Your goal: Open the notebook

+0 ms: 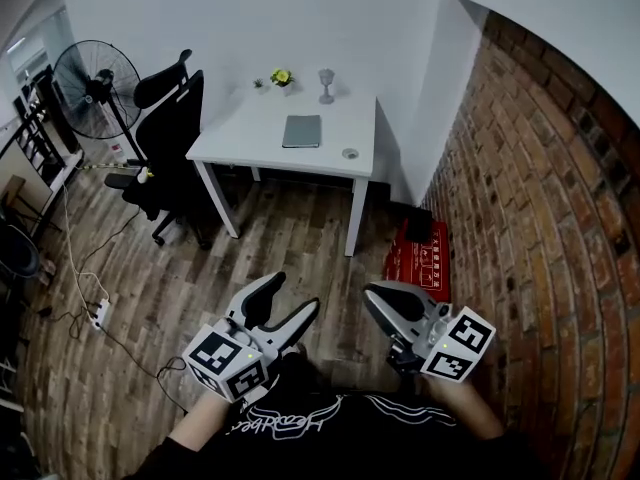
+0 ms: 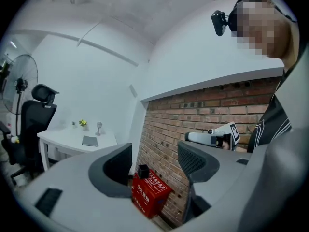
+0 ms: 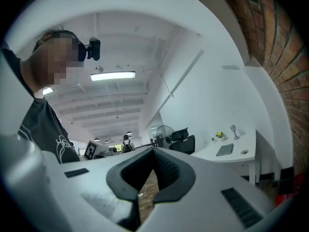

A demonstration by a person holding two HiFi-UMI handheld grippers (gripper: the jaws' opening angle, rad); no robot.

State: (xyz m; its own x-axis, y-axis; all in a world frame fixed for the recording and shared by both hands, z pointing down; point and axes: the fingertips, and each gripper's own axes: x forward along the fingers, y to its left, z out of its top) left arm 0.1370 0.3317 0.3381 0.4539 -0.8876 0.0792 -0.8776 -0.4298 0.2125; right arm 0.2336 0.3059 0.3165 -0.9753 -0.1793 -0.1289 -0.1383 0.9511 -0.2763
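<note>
The notebook [image 1: 302, 131] is a thin grey one with a plain cover, shut and lying flat on the white desk [image 1: 232, 136], about midway between the front and back edges and a little toward the right edge. At the desk's back edge stand a small pot of yellow flowers [image 1: 282, 77] and a stemmed glass [image 1: 326, 85], and a small round disc [image 1: 349, 153] sits near the front right corner (what it is cannot be made out). The desk fills a corner where a white wall meets a brick wall [image 1: 545, 218]. A black office chair [image 1: 168, 128] is drawn up at the desk's left edge, with a standing fan [image 1: 95, 76] behind it. A red box [image 1: 420, 258] lies on the wood-plank floor [image 1: 290, 228] at the foot of the brick. Well short of the desk, the left gripper [image 1: 293, 295] has its jaws spread wide with nothing between them, and the right gripper [image 1: 378, 298] has its jaw tips closed together, empty.
</note>
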